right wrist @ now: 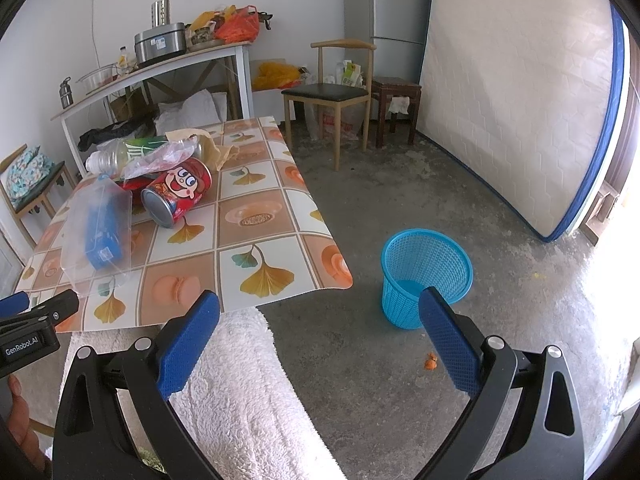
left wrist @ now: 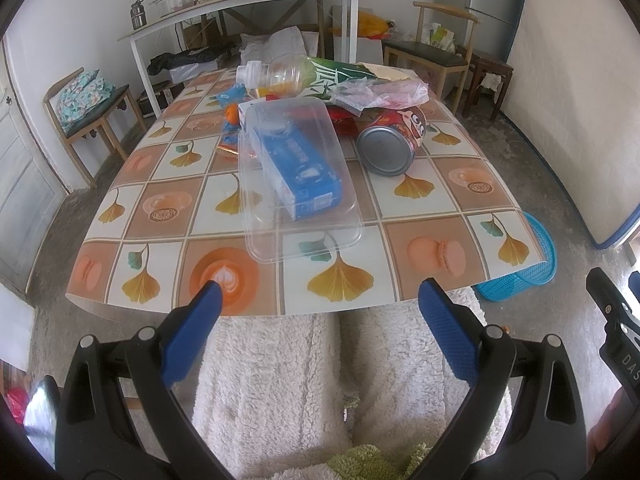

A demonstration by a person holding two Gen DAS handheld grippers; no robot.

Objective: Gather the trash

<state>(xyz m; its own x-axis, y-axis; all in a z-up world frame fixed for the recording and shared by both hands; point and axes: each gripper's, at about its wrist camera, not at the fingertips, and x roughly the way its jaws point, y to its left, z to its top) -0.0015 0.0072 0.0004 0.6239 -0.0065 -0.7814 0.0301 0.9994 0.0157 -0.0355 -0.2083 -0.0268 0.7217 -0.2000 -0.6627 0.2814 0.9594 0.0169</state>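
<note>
Both grippers are held low before the near edge of the worktop (left wrist: 440, 196), above fleece-covered legs. The left gripper (left wrist: 318, 312) and the right gripper (right wrist: 320, 320) are spread apart, empty. Trash is piled mid-worktop: clear container (left wrist: 296, 184), red can (right wrist: 176, 196), bottle (left wrist: 292, 74). The blue basket (right wrist: 426, 276) stands on the floor, right of the worktop.

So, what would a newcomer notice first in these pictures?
Probably the heap of trash in the middle of the patterned table: a clear plastic box over a blue carton, a red can lying on its side, and a bottle behind. Next, the blue basket on the floor, right of the table.
</note>
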